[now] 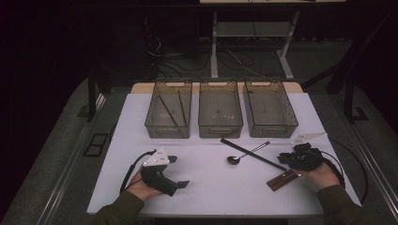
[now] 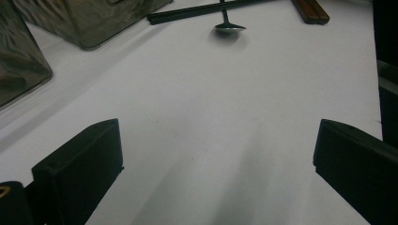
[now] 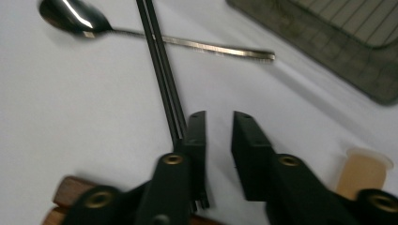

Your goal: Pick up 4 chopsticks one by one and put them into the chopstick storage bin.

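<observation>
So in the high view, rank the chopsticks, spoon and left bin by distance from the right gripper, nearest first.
From the right gripper:
1. Chopsticks, black pair, their near end right beside its jaws.
2. Spoon, further left, its handle crossing the chopsticks.
3. Left bin, far back-left in the row.

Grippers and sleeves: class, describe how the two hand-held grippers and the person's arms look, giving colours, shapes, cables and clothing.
Both grippers are black, each topped by a pale grey three-cornered plate. The left gripper trails a black looping cable, as does the right gripper. Flat rectangular black jaws rise on arms with brass-coloured pivot rings. The sleeves are dark olive green.
</observation>
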`<state>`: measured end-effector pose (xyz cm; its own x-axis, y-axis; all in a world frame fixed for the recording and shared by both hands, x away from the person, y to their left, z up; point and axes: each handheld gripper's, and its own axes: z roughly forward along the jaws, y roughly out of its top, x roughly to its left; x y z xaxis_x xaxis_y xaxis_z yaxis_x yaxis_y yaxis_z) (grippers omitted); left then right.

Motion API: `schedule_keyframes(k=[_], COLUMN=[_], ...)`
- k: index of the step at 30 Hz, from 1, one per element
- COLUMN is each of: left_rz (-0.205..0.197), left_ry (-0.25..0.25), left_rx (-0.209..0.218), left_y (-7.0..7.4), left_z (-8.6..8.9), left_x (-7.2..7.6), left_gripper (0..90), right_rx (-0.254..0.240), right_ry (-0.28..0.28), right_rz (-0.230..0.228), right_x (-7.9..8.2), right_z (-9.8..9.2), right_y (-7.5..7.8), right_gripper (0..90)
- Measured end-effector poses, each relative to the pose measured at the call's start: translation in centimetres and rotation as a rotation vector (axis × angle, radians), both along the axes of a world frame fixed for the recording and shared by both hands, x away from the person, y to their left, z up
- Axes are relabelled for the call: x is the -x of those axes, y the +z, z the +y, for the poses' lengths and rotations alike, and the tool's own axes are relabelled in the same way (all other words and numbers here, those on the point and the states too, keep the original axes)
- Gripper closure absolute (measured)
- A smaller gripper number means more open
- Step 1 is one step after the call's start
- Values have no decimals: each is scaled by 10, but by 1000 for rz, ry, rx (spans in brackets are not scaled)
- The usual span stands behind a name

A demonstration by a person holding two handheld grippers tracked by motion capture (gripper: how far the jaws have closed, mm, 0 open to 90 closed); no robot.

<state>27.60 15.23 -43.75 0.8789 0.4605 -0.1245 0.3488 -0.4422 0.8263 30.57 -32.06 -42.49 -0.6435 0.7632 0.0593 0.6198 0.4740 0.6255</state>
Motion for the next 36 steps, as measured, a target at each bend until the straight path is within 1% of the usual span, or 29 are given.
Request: schedule_keyframes(k=[1, 2, 3, 6, 10, 13, 15, 21, 27, 31, 34, 36], left_rz=[0, -4, -4, -3, -2, 0, 1, 0, 1, 1, 1, 1], left_ry=[-1, -9, -9, -8, -8, -5, -6, -7, -6, -6, -7, -7], left_rx=[-1, -13, -14, -18, -17, -15, -15, -14, -15, -14, -14, -13], left_y=[0, 0, 1, 0, 0, 0, 0, 0, 0, 0, 0, 0], left_z=[0, 1, 1, 1, 0, 0, 0, 0, 0, 0, 0, 0], left_x=[0, 0, 0, -1, 0, -1, -1, -1, -1, -1, -1, -1], left_gripper=[9, 9, 9, 10, 10, 10, 10, 11, 12, 13, 13, 13], right_rx=[-17, -32, -44, -65, -89, -103, -94, -101, -133, -124, -122, -120], right_ry=[-3, 0, 9, 23, 45, 60, 60, 72, 73, 86, 87, 93], right_rz=[-8, -9, -12, -23, -31, -21, -22, -17, 10, 9, 17, 14], right_x=[0, 0, 0, 1, 0, -1, -3, -7, -13, -18, -20, -23], right_z=[0, 0, 1, 5, 12, 16, 19, 25, 26, 28, 30, 32], right_y=[1, 1, 1, 1, 0, -1, -2, -3, -5, -6, -8, -9], right_gripper=[697, 660, 615, 563, 527, 527, 543, 607, 687, 730, 759, 768])
